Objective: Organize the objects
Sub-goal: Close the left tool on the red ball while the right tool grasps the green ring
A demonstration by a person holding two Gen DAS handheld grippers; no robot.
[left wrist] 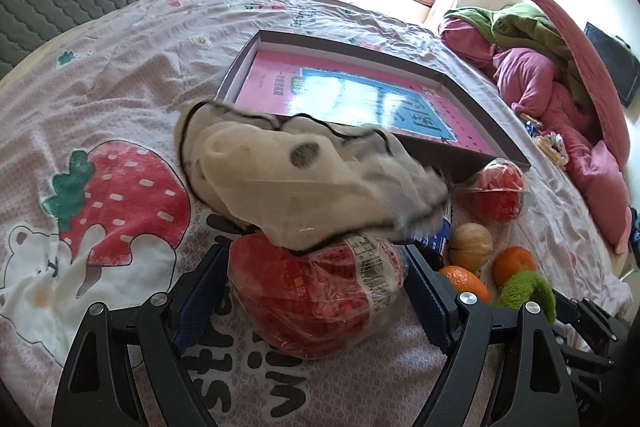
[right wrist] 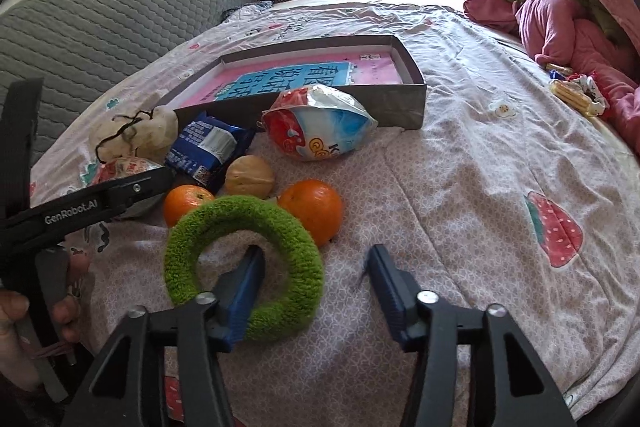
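My left gripper [left wrist: 312, 267] is shut on a clear bag of red snacks [left wrist: 316, 299], one finger on each side, on the bedspread. A beige cloth pouch with a black cord [left wrist: 288, 167] lies on top of the bag's far end, blurred. My right gripper [right wrist: 316, 267] is open; its left finger sits inside a green fuzzy ring [right wrist: 244, 267], its right finger outside. Two oranges [right wrist: 312, 207], a walnut [right wrist: 250, 177], a blue packet [right wrist: 208, 147] and a red-blue snack bag [right wrist: 320, 125] lie near a shallow box with a pink book [right wrist: 320, 75].
The bedspread [right wrist: 460, 187] stretches to the right. A grey quilted headboard [right wrist: 100, 19] is at the left. Pink and green bedding [right wrist: 560, 7] is piled at the far right, with wrapped sweets [right wrist: 576, 91] beside it. The left gripper's body [right wrist: 80, 207] reaches in at left.
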